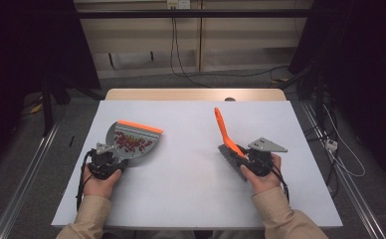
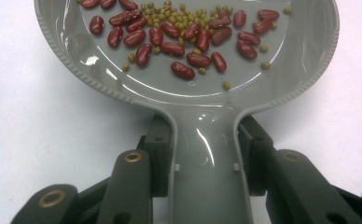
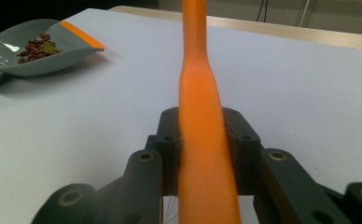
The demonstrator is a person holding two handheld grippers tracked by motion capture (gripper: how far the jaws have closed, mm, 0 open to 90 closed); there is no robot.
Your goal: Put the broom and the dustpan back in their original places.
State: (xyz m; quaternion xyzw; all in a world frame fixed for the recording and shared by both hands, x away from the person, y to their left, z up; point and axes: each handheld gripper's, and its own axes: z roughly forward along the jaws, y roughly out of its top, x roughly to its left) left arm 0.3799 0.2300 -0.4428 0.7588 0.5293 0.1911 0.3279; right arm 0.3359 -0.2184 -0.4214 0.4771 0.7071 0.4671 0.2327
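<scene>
Two sleeved forearms are coming in from the bottom edge of the high view, each hand wrapped around a gripper. Over on the left side of the white table (image 1: 191, 189), the left gripper (image 1: 112, 157) is holding a grey dustpan (image 1: 131, 141) by its handle, the pan's orange lip pointing away toward the far edge and a scatter of red beans (image 1: 130, 142) lying inside. Well apart on the right side, the right gripper (image 1: 241, 155) is clasping a brush (image 1: 226, 137), whose orange handle is slanting up and away while its dark bristles are sitting low beside the hand (whether they are touching the table is not clear).

Looking along the left gripper's own jaws, the black fingers (image 2: 159, 158) are pressing in on both sides of the dustpan's grey handle (image 2: 210, 172), so the left gripper (image 2: 207, 156) is clamped on it. Kidney beans (image 2: 183, 70) and small green beans (image 2: 170, 16) are lying mixed in the dustpan (image 2: 67, 51).

Seen from the right gripper view, the jaws are closing tight on the brush's orange handle (image 3: 202, 140), which is rising straight up the middle between them at the right gripper (image 3: 202, 135). Farther off at upper left, the dustpan (image 3: 34, 49) is resting on the table (image 3: 286, 93) with its beans (image 3: 39, 49) heaped near the back
</scene>
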